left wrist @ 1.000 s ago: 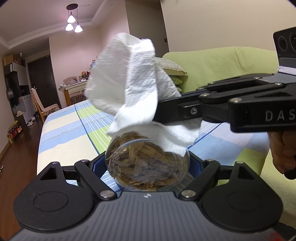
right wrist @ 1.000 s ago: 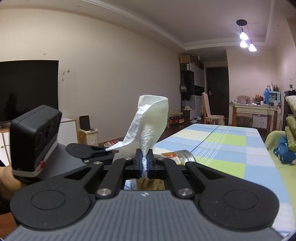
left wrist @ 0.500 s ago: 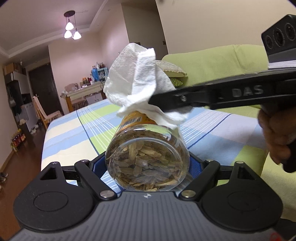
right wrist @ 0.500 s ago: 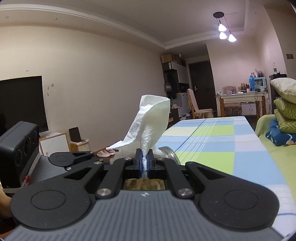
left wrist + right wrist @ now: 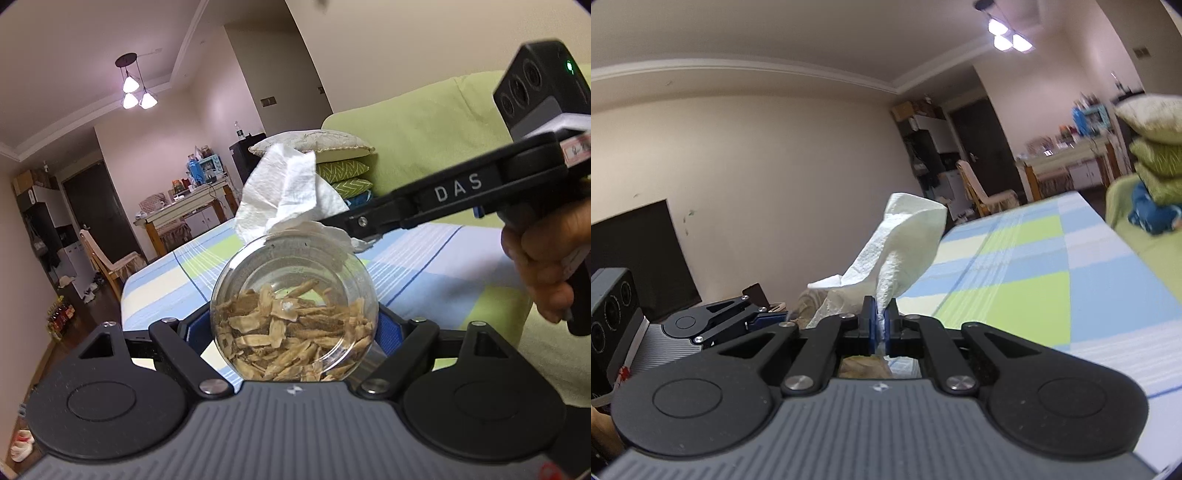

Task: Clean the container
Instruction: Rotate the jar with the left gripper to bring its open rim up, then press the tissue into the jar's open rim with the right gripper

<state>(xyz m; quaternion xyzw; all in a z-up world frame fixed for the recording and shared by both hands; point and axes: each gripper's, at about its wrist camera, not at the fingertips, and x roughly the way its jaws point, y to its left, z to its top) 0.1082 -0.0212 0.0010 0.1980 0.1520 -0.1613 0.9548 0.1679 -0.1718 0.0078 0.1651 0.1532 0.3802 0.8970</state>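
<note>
Clamped tight on the clear jar (image 5: 293, 310), left gripper (image 5: 293, 328) holding it on its side, base to camera, dried slices pooled low. Right gripper (image 5: 881, 328) pinched shut on white paper towel (image 5: 291, 195), pressed to the jar's upper far side at 12 o'clock. Wiping underway, seemingly unfinished; right hand (image 5: 546, 262) reaching in from 3 o'clock above the striped tablecloth (image 5: 424, 266).

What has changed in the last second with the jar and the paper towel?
The right gripper carried the paper towel from over the near end of the jar to its far end, where it now presses on top. The jar's contents have settled lower, leaving its upper part clear. Both grips are unchanged: the left gripper holds the jar, the right pinches the towel.
</note>
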